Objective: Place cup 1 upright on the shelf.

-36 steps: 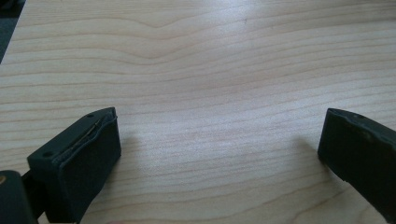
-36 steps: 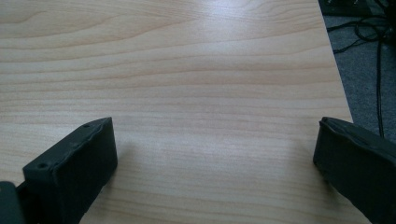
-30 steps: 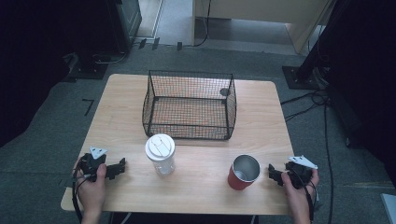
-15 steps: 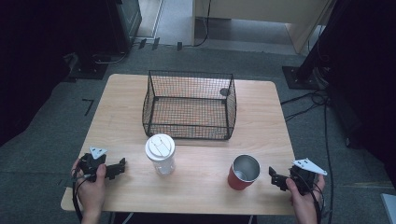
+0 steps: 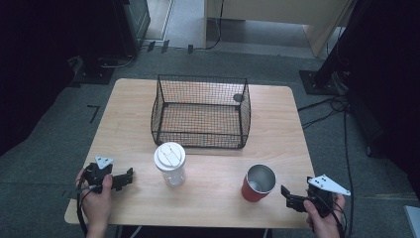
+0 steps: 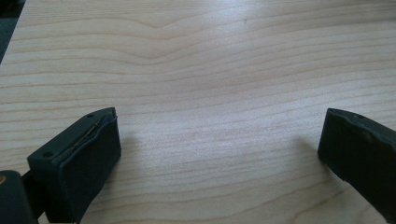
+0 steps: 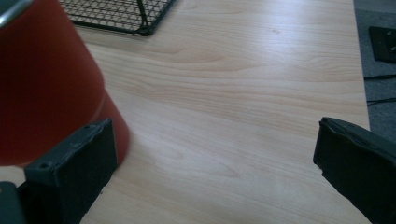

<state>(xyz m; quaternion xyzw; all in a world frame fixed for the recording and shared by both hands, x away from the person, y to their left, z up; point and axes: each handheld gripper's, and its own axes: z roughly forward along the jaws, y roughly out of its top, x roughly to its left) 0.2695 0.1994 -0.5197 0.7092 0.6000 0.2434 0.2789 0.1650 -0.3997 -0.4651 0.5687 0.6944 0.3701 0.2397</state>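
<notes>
Approach step: right gripper [image 5: 288,194], fingers spread wide, just beside red cup [image 5: 258,183]; left gripper [image 5: 128,177] also released. Next, probably centre fingers around cup, then clench.

This looks like a lab or test room set up for recording, not a home. A plain wooden table [image 5: 277,114] stands alone on grey carpet [image 5: 49,148], with black stand bases [image 5: 319,82] and loose cables [image 5: 337,106] on the floor around it and dark equipment [image 5: 131,22] at the back. On the table sit just a few props: a wire basket [image 5: 200,113], a lidded cup [image 5: 170,163] and a red cup [image 5: 258,183].
</notes>
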